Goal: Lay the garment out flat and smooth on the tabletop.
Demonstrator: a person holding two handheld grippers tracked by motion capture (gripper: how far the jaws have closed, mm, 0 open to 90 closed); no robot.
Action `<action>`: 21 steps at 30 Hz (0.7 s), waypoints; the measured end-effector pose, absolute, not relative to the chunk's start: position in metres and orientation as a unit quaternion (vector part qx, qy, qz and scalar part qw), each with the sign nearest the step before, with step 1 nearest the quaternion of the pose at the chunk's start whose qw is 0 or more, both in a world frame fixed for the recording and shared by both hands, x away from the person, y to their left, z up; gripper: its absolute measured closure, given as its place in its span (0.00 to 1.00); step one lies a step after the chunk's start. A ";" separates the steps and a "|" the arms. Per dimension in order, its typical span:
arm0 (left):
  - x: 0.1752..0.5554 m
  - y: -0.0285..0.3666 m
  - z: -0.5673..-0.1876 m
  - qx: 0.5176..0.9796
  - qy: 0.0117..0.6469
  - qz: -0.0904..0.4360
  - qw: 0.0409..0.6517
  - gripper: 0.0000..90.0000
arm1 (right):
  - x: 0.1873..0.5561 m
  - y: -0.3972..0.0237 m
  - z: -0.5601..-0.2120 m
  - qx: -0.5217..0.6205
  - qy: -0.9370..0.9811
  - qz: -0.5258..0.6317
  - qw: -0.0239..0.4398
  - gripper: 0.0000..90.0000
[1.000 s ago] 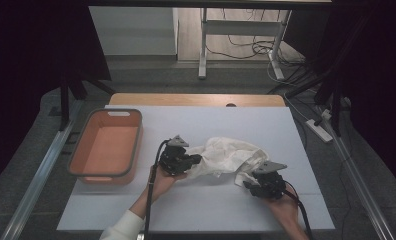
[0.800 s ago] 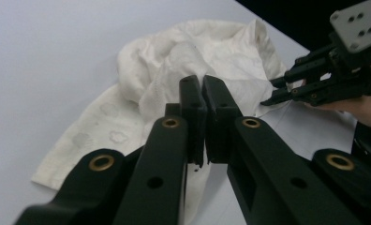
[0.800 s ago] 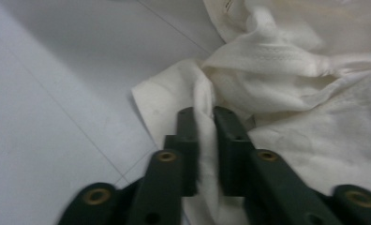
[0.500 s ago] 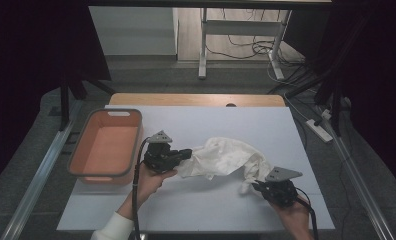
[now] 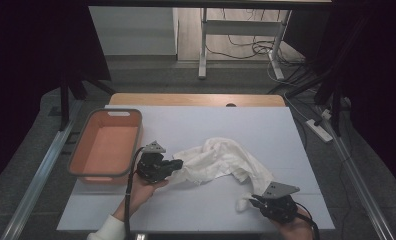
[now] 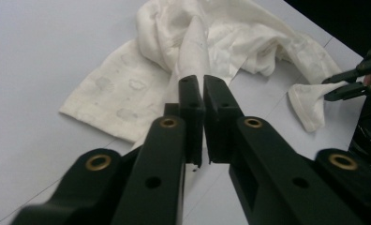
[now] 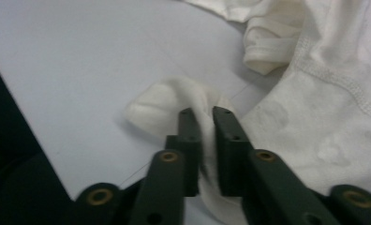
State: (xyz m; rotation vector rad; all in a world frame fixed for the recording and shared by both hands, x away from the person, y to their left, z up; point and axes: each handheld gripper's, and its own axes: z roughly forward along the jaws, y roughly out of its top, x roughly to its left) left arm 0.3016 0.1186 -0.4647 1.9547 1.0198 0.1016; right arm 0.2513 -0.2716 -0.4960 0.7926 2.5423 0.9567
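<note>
While your left gripper [image 5: 177, 163] and right gripper [image 5: 252, 199] each pinch the white garment [image 5: 221, 160], it stretches diagonally between them; pull apart along that line.

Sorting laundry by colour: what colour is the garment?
White garment, faintly printed with small cloud shapes; clearest in the left gripper view.

White faintly printed cloth [image 5: 221, 160], orange tub [image 5: 106, 145], black claws

One camera looks down from above the table [image 5: 206, 125]; two ride the grippers, close on the shared white garment [image 5: 221, 160].
</note>
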 end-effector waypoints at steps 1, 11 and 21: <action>0.301 0.118 -0.465 0.791 0.411 0.043 0.451 0.86 | 0.252 -0.272 -0.495 0.281 0.884 0.340 0.158 0.76; 0.295 0.110 -0.457 0.765 0.419 0.087 0.481 0.42 | 0.255 -0.275 -0.488 0.296 0.861 0.369 0.184 0.50; 0.306 0.045 -0.464 0.827 0.339 0.054 0.446 0.38 | 0.258 -0.280 -0.488 0.315 0.853 0.376 0.178 0.46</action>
